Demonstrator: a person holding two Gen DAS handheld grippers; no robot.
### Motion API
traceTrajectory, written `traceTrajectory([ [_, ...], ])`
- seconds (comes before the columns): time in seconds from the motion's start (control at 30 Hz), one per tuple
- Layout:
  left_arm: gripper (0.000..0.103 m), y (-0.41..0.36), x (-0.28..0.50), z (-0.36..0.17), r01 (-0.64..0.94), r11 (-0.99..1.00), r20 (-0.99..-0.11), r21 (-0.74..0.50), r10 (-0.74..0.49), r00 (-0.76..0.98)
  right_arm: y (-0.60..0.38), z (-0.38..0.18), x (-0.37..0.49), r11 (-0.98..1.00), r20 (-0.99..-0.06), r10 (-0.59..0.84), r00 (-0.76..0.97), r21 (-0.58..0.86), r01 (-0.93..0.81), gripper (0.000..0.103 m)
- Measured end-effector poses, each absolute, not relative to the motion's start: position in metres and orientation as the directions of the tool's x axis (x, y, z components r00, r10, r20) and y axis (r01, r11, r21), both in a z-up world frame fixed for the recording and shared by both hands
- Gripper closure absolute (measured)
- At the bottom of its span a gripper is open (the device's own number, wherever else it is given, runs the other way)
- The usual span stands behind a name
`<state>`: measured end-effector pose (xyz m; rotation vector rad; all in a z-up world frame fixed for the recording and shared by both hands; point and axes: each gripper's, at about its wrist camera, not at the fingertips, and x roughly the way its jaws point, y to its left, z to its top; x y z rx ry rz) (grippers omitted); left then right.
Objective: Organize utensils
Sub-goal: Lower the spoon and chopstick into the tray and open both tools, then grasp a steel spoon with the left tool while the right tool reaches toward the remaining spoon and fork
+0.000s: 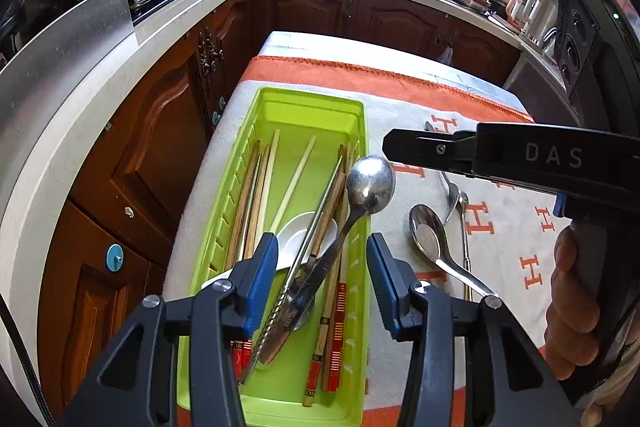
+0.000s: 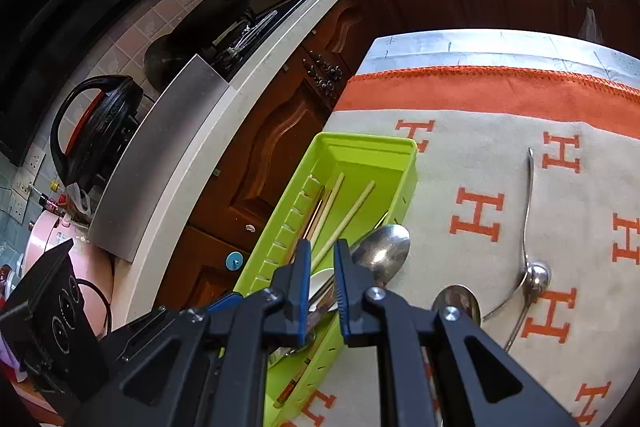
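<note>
Kitchen table cloth [image 1: 460,115] carrying green tray [image 1: 362,147] along its left edge; big spoon [image 1: 370,183] leaning over tray rim, apparently just dropped. Left gripper [image 1: 322,269] gaping, empty; right gripper [image 2: 322,285] hanging slightly parted, empty.

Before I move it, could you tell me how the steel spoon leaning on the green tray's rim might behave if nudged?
The steel spoon looks rigid and polished, so probably slippery. Its bowl overhangs the green tray rim, so a nudge would likely tip it or slide it down among the chopsticks.

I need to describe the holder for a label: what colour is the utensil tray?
Lime green tray, clearest in the left wrist view.
</note>
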<state>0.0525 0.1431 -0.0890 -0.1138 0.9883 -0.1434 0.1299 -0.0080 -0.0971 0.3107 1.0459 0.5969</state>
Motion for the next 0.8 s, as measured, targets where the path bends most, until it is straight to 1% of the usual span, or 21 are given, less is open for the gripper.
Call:
traceTrajectory([
  [0.17,0.059,0.134,0.055,-0.094,0.106,0.984,-0.832,-0.145,-0.179,0.525,-0.023,-0.1,0.128,0.806,-0.718,0.592,0.367,0.52,-0.283,0.091],
  [0.33,0.059,0.123,0.075,-0.11,0.124,0.983,-0.856,-0.138,-0.182,0.483,-0.044,-0.1,0.122,0.818,-0.717,0.575,0.393,0.515,-0.258,0.091],
  [0.6,0.059,0.133,0.096,-0.122,0.029,0.985,-0.862,-0.17,-0.163,0.48,-0.087,-0.117,0.106,0.854,-0.745,0.514,0.425,0.49,-0.175,0.091],
  [0.8,0.059,0.147,0.108,-0.127,-0.055,0.984,-0.868,-0.17,-0.123,0.48,-0.116,-0.135,0.097,0.874,-0.769,0.471,0.433,0.474,-0.109,0.092],
])
